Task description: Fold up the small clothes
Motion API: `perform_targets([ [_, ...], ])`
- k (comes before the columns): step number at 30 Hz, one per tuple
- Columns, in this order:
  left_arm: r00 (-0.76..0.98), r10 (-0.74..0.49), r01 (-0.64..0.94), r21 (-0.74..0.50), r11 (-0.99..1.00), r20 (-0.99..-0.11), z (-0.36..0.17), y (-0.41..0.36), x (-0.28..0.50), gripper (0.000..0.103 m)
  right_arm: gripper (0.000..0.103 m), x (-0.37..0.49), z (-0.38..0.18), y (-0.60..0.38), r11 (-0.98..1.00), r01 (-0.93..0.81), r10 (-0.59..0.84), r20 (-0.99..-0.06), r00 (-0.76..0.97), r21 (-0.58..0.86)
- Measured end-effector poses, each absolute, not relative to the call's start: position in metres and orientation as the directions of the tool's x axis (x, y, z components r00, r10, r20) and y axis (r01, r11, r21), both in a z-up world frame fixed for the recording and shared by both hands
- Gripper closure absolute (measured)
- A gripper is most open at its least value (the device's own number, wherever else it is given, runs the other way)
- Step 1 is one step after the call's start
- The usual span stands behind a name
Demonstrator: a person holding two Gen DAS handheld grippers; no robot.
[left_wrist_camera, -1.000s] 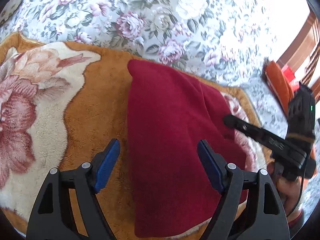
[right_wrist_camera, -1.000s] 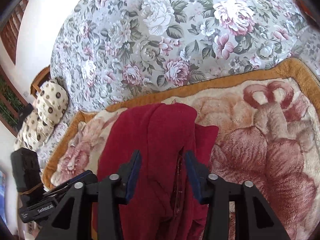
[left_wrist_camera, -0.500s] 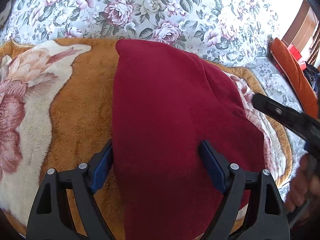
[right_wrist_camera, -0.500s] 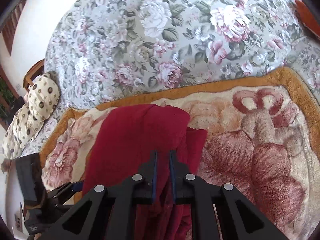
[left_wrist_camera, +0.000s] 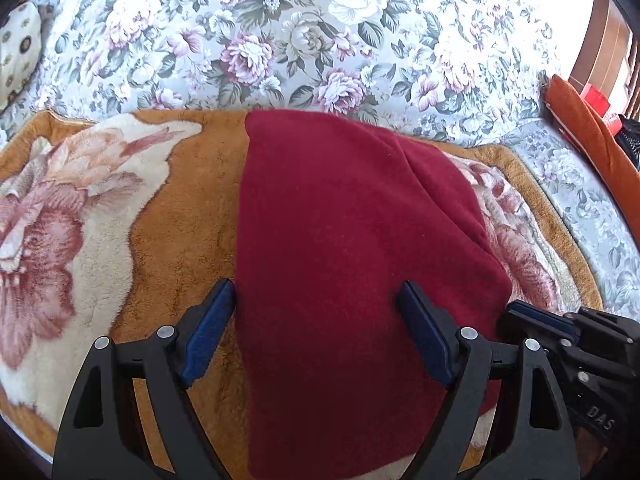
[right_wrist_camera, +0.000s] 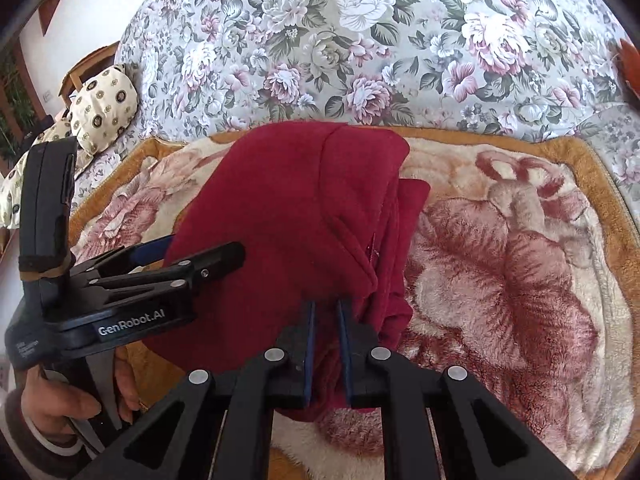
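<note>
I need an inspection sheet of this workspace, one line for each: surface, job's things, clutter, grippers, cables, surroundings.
Surface: plush blanket with an orange border and a rose pattern, lying on a floral bedspread.
Job's things: one dark red garment, partly folded, lying on the blanket.
Clutter: orange item at the bed's right edge.
Grippers: left gripper open, its fingers either side of the garment's left part; right gripper shut on the garment's near edge.
Cables: nothing seen.
Surroundings: cream patterned pillows at the far left, wooden furniture behind them; a white wall.
</note>
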State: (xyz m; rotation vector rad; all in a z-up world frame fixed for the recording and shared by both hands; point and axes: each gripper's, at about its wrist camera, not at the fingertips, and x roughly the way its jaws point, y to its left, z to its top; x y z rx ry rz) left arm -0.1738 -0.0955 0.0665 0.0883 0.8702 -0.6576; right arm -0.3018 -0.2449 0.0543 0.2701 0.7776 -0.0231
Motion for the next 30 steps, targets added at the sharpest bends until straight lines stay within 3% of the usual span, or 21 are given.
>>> perform_targets([
  [7, 0.569, -0.404, 0.519, -0.068, 0.852, -0.716, 0.084, -0.083, -0.197, 0.019, 0.091, -0.323, 0.057, -0.233, 0.957, 0.127, 0.087, -0.674, 0.733, 0.261],
  [12, 0.571, -0.396, 0.5, -0.078, 0.862, -0.719, 0.089, -0.075, -0.202, 0.019, 0.078, -0.336, 0.069, -0.228, 0.958, 0.171, 0.017, -0.644, 0.765, 0.229],
  [20, 0.654, -0.384, 0.479, -0.036, 0.877, -0.652, 0.107, -0.066, -0.214, 0.019, 0.072, -0.343, 0.084, -0.231, 0.939, 0.261, -0.076, -0.607, 0.791, 0.222],
  [30, 0.682, -0.361, 0.465, -0.004, 0.885, -0.636, 0.104, -0.063, -0.208, 0.019, 0.064, -0.329, 0.083, -0.224, 0.937, 0.29, -0.115, -0.608, 0.786, 0.197],
])
